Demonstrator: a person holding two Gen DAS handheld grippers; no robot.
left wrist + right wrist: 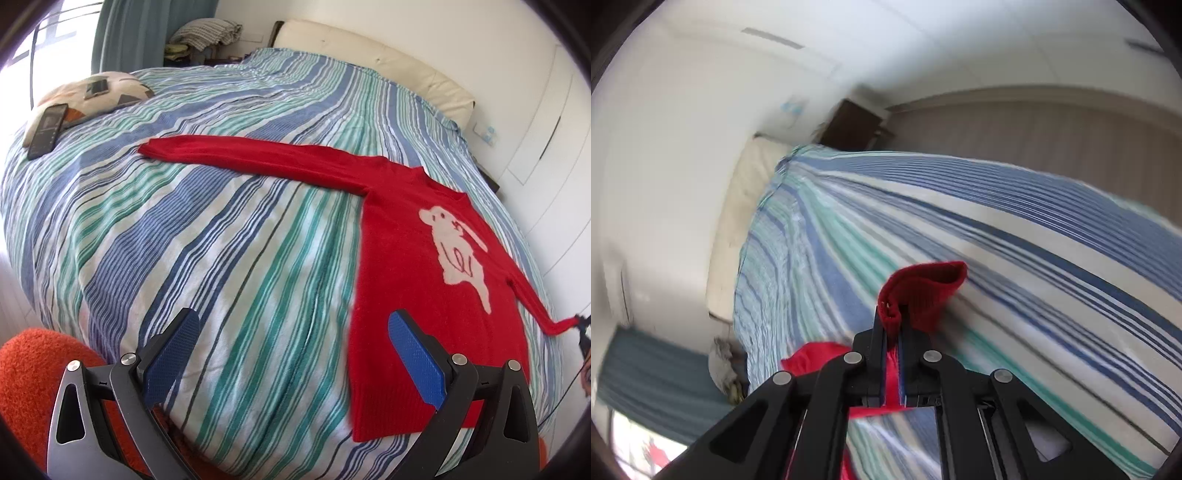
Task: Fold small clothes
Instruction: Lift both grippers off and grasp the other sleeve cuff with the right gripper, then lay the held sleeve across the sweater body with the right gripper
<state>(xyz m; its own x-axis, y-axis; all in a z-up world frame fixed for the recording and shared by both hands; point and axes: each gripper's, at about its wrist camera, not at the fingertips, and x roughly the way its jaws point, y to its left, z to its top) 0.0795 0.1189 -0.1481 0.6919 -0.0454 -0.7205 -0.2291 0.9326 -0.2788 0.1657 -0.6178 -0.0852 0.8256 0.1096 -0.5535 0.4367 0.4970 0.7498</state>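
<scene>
Left wrist: red sweater [424, 295] flat, sleeve outstretched.

Daylight fills both views. In the left wrist view it pours in from the window [48, 40] at the upper left, which is blown out to white, and the room is bright and evenly lit with only soft shadows. The striped bedspread [221, 221] is sharp at the centre and bulges into a dome from fisheye distortion. A dark vignette rings both frames. The right wrist view is smeared by motion blur: stripes streak, the wall [665, 147] is hazy, and only the fingers [881, 332] look crisp.
</scene>
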